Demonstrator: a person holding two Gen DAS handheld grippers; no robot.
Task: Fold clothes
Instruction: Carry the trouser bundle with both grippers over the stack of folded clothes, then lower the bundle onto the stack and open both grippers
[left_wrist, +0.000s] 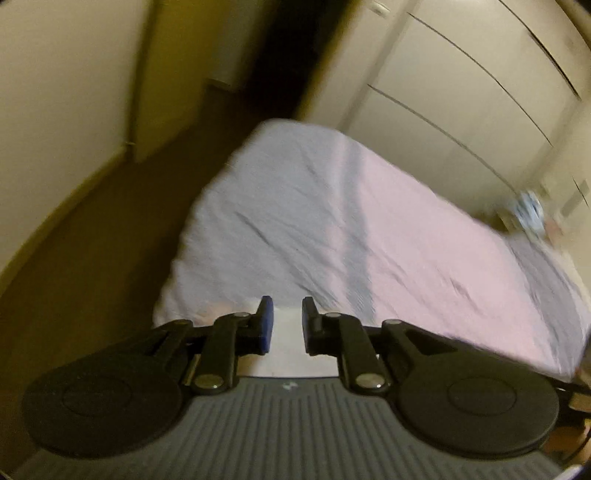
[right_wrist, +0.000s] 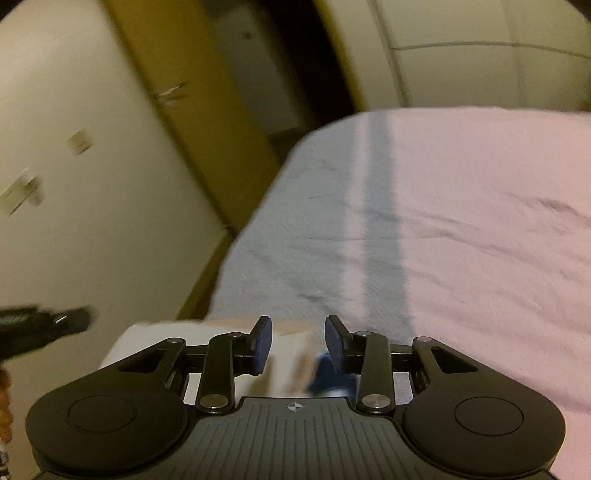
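Observation:
Both views are blurred by motion. A white garment lies at the near edge of the bed, right under my left gripper, which is open with nothing gripped between its blue pads. In the right wrist view the same white cloth shows below my right gripper, also open and held above it. A blue patch lies on the cloth by the right finger. Part of the left gripper's black body pokes in at the left edge.
The bed with a wrinkled pale sheet stretches ahead. Brown floor runs along its left side, with a cream wall and a dark doorway beyond. Wardrobe doors stand behind. A blue-and-white patterned item sits at the far right.

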